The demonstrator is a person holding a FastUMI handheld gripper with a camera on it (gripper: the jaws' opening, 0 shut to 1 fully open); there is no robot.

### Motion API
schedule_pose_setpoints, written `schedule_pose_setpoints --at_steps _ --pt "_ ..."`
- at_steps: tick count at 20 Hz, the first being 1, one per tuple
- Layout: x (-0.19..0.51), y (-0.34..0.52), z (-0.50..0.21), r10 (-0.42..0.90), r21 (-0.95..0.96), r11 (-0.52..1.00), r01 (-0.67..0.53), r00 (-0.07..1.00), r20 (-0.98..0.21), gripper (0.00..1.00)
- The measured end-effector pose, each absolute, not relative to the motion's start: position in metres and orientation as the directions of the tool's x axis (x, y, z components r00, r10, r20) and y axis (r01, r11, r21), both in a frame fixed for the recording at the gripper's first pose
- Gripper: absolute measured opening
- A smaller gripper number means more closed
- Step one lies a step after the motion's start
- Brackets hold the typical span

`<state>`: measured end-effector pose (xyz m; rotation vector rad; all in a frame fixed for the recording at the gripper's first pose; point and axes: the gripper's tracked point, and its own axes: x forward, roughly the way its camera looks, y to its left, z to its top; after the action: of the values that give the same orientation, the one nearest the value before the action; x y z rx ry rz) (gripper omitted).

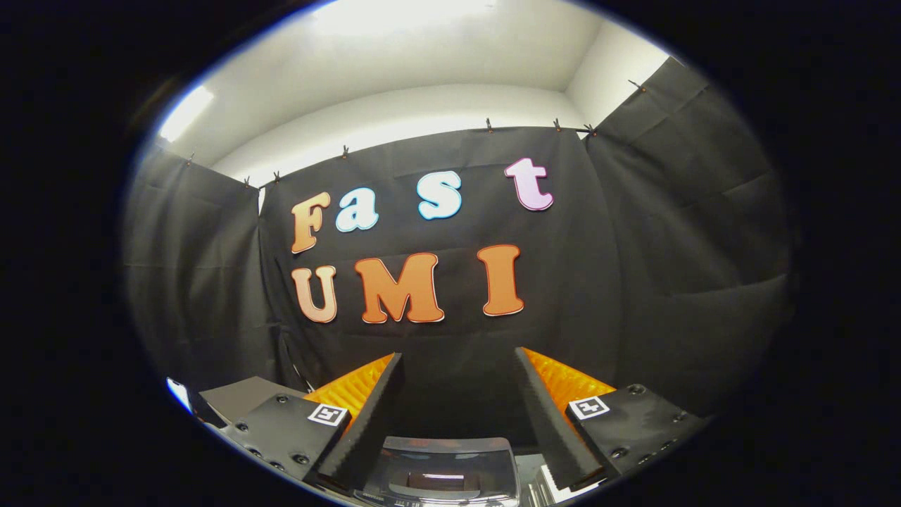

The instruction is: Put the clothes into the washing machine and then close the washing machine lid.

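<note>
The gripper hangs with jaws spread wide and empty, above the grey, glossy-lidded washing machine low between them. Clothes, presumably soft and light, should pinch best at a bunched fold.

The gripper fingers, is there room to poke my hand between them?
Yes. The gripper is open, with a bare gap between its fingers, backed by the black cloth wall. Lower down it gets crowded: the washing machine sits right between the finger bases.
</note>
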<state>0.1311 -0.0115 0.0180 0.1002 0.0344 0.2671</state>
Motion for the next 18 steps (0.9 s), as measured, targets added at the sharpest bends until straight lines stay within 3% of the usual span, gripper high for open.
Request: schedule_pose_setpoints --at_steps 18 --pt "0.141 -0.013 0.002 0.263 0.14 0.957 -0.256 0.964 -0.034 0.98"
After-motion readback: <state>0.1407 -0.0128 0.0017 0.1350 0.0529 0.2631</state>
